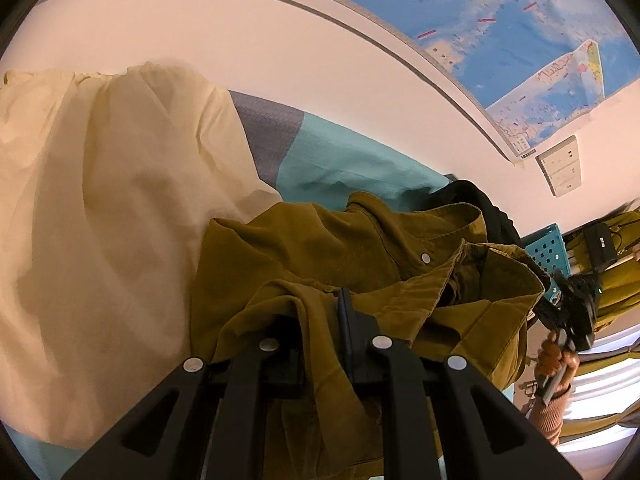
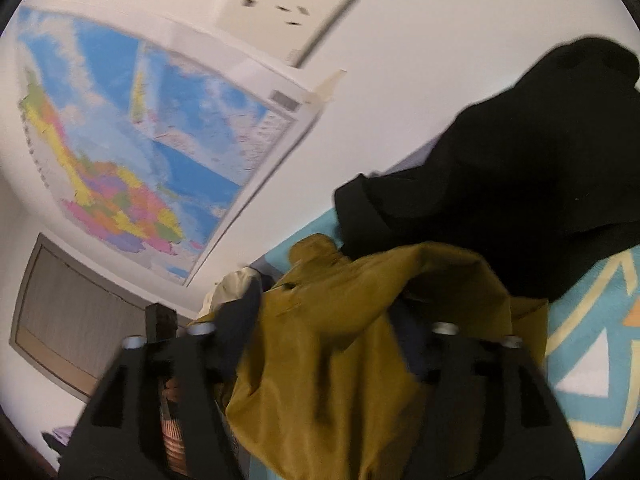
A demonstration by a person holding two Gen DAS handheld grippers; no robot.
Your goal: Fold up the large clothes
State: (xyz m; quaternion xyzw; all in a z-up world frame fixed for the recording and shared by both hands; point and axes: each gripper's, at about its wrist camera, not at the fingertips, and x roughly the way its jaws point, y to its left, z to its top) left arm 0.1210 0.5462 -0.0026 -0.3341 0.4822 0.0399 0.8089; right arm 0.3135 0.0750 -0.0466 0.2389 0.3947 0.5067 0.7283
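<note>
Here the only container, a teal perforated crate (image 1: 550, 250), shows at the right edge of the left wrist view, half hidden behind cloth, its contents impossible to make out. The olive shirt (image 1: 360, 264) lies bunched on a bed with a teal patterned cover (image 2: 592, 364), its collar and 1 snap button facing up. The left tool (image 1: 320, 344) stands narrow, its 2 fingers pinching a fold of that shirt. The right tool (image 2: 324, 344) stands wide, the shirt's fabric draped loosely between its spread fingers and not pressed by the pads. A cream garment (image 1: 100, 208) fills the bed's left part, a black garment (image 2: 520, 184) lies beyond the shirt by the wall, and open cover remains at the right. The right view is blurred; a map (image 2: 140, 148) hangs on the wall.
</note>
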